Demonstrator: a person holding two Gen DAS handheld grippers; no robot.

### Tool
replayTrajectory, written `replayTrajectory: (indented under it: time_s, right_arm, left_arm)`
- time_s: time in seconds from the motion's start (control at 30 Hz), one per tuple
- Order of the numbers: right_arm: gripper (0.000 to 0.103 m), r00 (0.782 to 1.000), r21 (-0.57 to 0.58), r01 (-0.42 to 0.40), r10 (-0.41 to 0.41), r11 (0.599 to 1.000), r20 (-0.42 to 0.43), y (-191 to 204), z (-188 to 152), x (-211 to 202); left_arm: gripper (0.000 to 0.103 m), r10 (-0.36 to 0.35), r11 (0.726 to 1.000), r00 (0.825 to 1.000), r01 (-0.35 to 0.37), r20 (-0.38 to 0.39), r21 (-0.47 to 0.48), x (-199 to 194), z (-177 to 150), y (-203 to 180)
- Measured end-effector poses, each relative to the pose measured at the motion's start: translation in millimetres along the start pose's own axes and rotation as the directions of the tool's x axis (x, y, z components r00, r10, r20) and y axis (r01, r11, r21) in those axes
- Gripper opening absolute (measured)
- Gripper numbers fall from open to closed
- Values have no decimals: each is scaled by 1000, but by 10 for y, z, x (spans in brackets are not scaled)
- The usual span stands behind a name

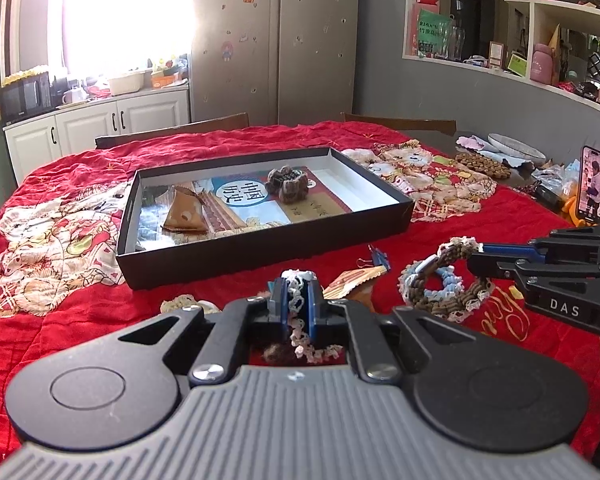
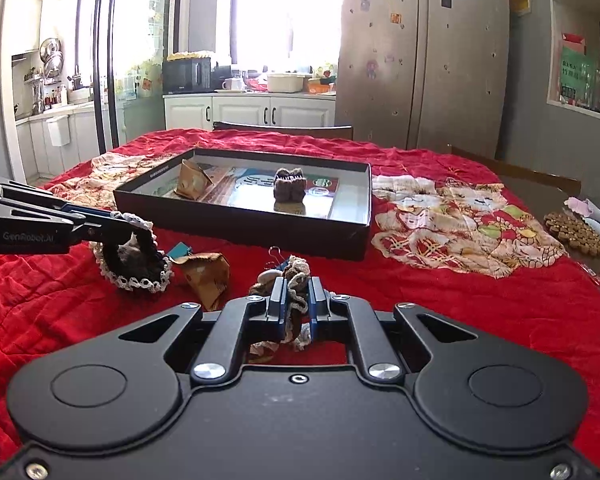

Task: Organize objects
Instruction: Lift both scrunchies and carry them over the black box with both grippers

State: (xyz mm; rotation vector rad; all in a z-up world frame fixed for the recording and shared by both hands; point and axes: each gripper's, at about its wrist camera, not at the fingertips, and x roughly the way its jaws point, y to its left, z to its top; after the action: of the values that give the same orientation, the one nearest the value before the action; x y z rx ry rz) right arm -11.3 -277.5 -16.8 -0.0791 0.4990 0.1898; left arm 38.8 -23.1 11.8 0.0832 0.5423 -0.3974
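While both pairs of fingers are squeezed tight, a frilly hair scrunchie is held in each. A dark scrunchie with white lace (image 2: pixel 134 258) is pinched by the left gripper (image 1: pixel 296 300), and it hangs just above the red cloth (image 1: pixel 80 320) on the desk. A brown and blue scrunchie (image 1: pixel 444 280) is pinched by the right gripper (image 2: pixel 298 300). Between them, a small paper packet (image 2: pixel 206 276) and a binder clip (image 1: pixel 378 258) are lying on the cloth. Just behind, a black box lid (image 1: pixel 260 252) is seen, with a book (image 1: pixel 256 200), another scrunchie (image 1: pixel 286 184) and another packet (image 1: pixel 184 214) inside. A phone (image 1: pixel 592 184) is propped far right.
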Motion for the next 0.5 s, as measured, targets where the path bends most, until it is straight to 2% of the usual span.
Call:
replayTrajectory:
  time_s: [0.5]
  right_arm:
    - [10, 998, -25, -6, 8, 1000, 61, 43, 159, -167]
  left_arm:
    - [12, -4, 1000, 999, 4, 46, 10, -103, 106, -3]
